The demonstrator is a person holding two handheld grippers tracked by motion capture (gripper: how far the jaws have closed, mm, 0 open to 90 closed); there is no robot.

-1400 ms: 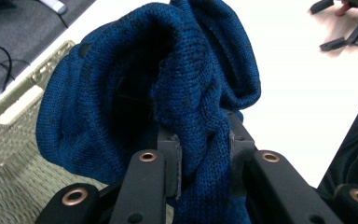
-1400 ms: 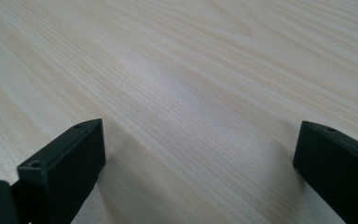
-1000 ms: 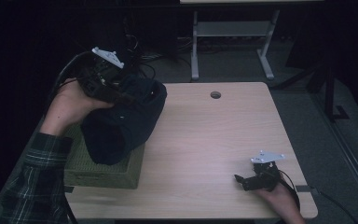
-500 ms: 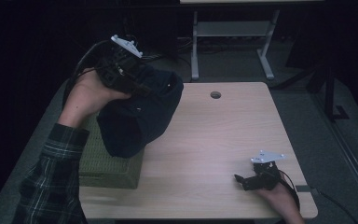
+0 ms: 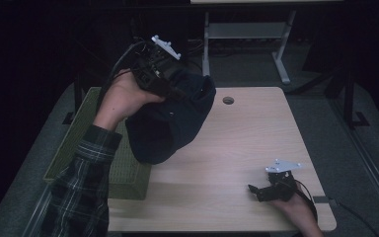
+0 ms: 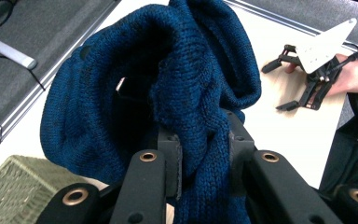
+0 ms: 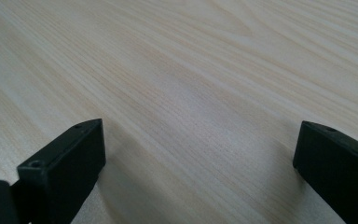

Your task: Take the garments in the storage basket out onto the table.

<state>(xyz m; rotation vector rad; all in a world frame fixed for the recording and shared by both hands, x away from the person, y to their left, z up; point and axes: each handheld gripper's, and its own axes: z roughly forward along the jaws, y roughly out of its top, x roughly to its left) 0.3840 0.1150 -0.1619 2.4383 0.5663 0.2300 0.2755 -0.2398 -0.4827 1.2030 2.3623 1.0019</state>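
Note:
A dark blue knitted garment [image 5: 165, 126] hangs in the air over the table's left side, bunched and drooping. My left gripper [image 5: 170, 86] is shut on a thick fold of it near the top; in the left gripper view the knit [image 6: 135, 88] is pinched between both pads [image 6: 175, 161]. My right gripper [image 5: 256, 190] rests low on the table near the front right corner, jaws wide apart with only bare wood between them [image 7: 196, 154]. From the left gripper's camera the right gripper [image 6: 282, 84] also appears farther off.
A green woven basket [image 5: 113, 175] sits at the table's left edge, partly under the hanging garment. The light wooden table [image 5: 256, 133] has a round cable hole [image 5: 228, 100] near its far edge. A white desk frame [image 5: 246, 34] stands beyond on the dark floor.
The left hand has carried the blue garment up and to the right, away from the basket and toward the middle of the table. The right gripper has stayed put.

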